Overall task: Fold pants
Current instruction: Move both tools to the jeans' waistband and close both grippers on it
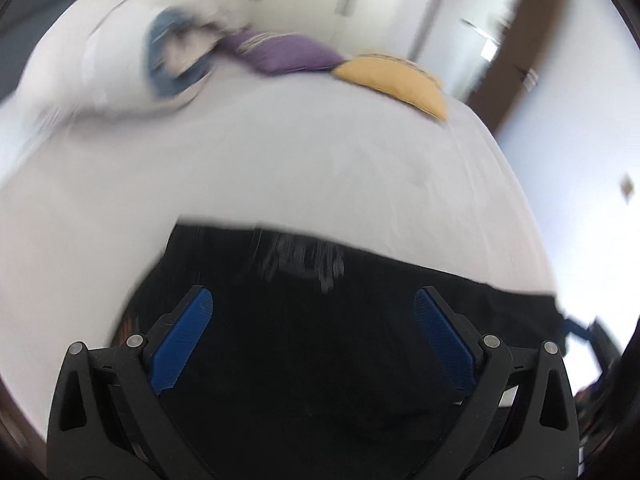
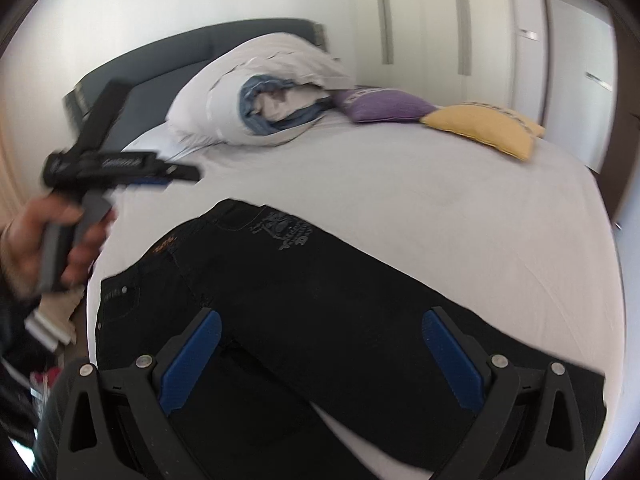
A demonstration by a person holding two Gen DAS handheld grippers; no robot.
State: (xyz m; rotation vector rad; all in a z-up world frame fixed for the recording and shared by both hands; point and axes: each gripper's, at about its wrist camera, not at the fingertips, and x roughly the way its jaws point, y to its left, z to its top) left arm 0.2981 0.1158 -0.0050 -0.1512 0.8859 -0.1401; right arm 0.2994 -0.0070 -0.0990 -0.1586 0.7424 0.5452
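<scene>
Pants: the black pants [image 2: 304,304] lie spread on the white bed [image 2: 460,200], waistband toward the left edge, legs running off to the lower right; a pale print shows near the upper edge.
Left tongs: the left tongs [image 1: 312,300] hover wide apart above the dark cloth, nothing between the blue pads [image 1: 182,340]; in the right wrist view they [image 2: 176,174] are held up off the bed by the person's hand [image 2: 48,240], beyond the waistband.
Right tongs: the right tongs [image 2: 320,320] are wide too, empty, over the thigh part of the pants.
Step in hand: by my reading, the start of a fold, with no cloth gripped yet and both tools seeking a hold.
Next move: each pair needs to drop to an edge of the pants, likely waistband and leg, and close on the cloth before any lift.
Background: a white pillow [image 2: 260,92], a purple cushion [image 2: 384,106] and a yellow cushion [image 2: 480,124] sit well apart from the pants.
</scene>
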